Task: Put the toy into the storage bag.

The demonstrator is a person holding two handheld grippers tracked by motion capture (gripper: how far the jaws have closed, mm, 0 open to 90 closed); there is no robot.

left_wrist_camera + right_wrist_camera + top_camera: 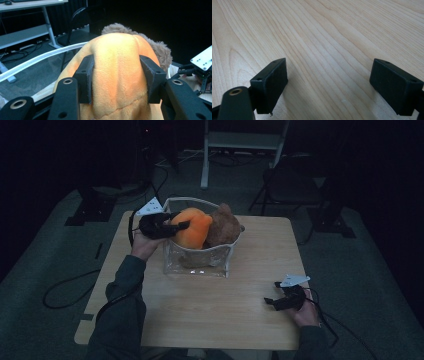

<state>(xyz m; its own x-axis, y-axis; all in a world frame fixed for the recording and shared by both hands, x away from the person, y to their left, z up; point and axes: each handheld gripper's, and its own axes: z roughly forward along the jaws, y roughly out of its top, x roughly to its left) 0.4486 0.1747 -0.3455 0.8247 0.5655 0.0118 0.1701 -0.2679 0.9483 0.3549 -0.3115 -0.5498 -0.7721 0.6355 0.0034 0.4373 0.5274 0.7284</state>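
Step in hand: left gripper (181, 225) clamped on the orange plush toy (192, 227), which sits in the clear bag (200, 265) — by my read either lifting it out or just setting it in, and the frames do not settle which.
Left gripper: jaws partly closed, pads (86, 78) pressed into the plush from both sides, fabric bulging between them in the left gripper view.
Orange plush toy: in the bag at 12 o'clock on the wooden table (215, 315), left half of the bag, touching the brown plush toy (223, 226) on its right.
Right gripper: (272, 302) parked at 4 o'clock on the table, jaws wide apart, nothing between them, bare wood grain beneath.
Next move: a straight lift clear of the bag's white handle (187, 200), I'd say, without dragging the brown toy along.
Writing: no brand, label or lettering readable anywhere.
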